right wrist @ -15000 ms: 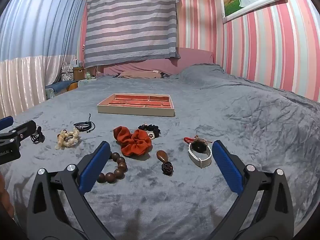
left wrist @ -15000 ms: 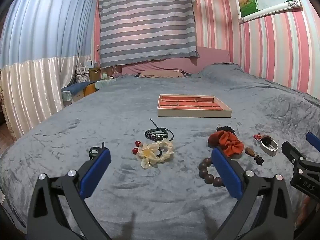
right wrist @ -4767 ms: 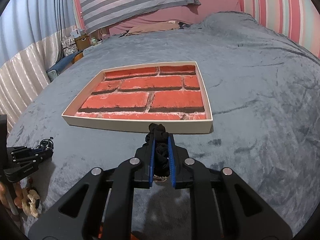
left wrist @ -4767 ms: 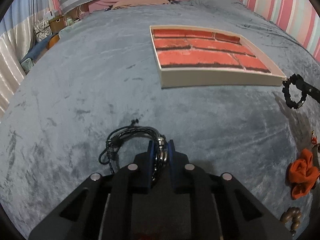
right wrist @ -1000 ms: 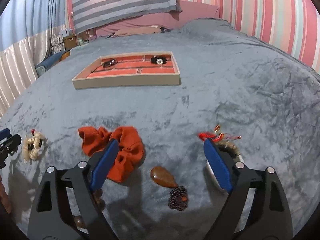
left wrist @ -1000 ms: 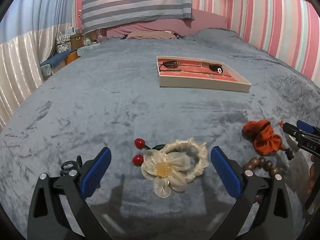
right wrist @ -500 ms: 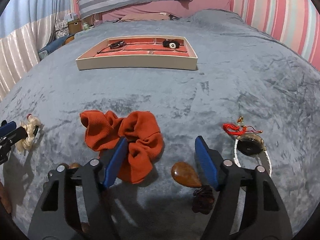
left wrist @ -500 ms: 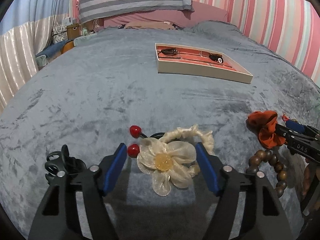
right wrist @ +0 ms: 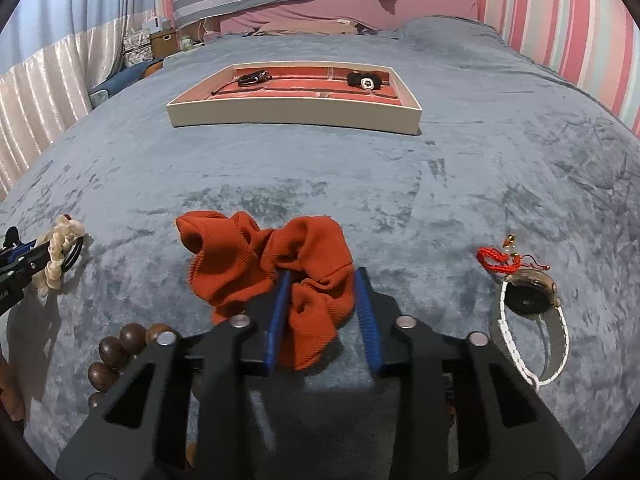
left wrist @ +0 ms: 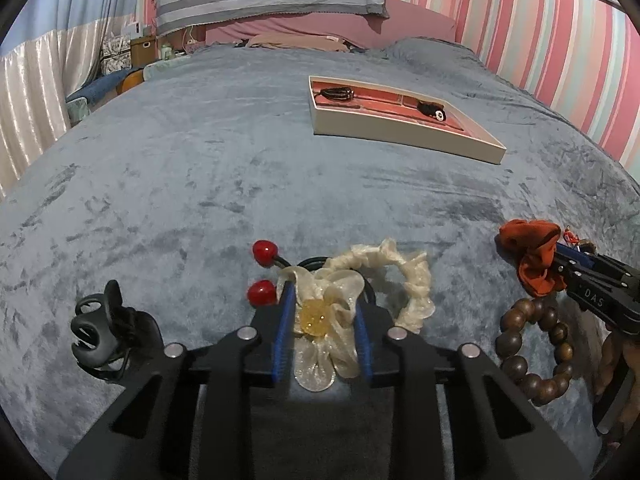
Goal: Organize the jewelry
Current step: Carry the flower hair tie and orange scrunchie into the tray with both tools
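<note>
Jewelry lies on the bed: a cream flower scrunchie (left wrist: 352,300) between the left tongs (left wrist: 322,334), an orange scrunchie (right wrist: 276,268) between the right tongs (right wrist: 320,320). Both tongs are parted, not yet clenched. Soft fabric could slip or snag the nearby bead bracelet (left wrist: 536,352). Orange scrunchie's long axis runs left-right; the tray (right wrist: 296,114) lies well beyond.

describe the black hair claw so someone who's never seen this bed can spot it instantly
On the grey velvet bedspread, look at the near edge, just left of the left gripper and the cream flower scrunchie. The black claw clip lies there alone: hard, glossy, looped prongs, unlike the soft fabric and beads nearby.
</note>
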A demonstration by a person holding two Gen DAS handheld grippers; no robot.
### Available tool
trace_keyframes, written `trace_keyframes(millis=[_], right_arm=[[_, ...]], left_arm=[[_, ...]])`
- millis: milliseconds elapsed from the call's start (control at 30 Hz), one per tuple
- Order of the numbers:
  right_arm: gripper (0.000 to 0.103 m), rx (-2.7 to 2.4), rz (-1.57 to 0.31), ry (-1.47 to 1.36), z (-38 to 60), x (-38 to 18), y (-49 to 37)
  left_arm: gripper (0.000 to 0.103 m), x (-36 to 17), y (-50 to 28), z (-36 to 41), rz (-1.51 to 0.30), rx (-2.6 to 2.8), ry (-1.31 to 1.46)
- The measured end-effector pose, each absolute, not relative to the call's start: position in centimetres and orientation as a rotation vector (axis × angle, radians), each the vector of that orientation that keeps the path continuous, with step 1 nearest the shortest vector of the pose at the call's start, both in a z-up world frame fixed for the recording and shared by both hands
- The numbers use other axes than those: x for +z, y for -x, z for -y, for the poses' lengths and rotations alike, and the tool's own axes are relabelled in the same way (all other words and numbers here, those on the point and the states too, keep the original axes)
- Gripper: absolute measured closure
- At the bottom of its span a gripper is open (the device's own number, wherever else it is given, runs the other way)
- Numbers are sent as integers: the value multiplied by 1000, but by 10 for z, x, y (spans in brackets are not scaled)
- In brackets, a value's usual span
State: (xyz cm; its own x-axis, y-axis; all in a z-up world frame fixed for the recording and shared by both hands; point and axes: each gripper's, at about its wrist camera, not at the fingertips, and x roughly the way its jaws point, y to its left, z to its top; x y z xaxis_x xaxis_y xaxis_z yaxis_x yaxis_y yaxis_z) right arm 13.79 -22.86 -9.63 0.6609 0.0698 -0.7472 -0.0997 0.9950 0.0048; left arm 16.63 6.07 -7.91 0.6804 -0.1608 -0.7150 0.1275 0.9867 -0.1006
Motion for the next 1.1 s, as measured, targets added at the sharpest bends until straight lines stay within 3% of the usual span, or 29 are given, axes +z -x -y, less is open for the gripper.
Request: trace_keyframes(millis=[67,267,733,1100], right_arm=[[83,105,-847,33,228,-97,-138],[89,113,-837,19,231,-95,-137],[92,121,-727,-17,240,-66,-135],[92,144,-652,-26,242,-30,-171]], left_arm=[[78,-79,-166,-61,-807,-160,44],[81,-75,-164,-59,-788,-145,27],[81,-52,-167,-56,-713,-143,14],[81,4,-213,-40,-601,-161,-5]])
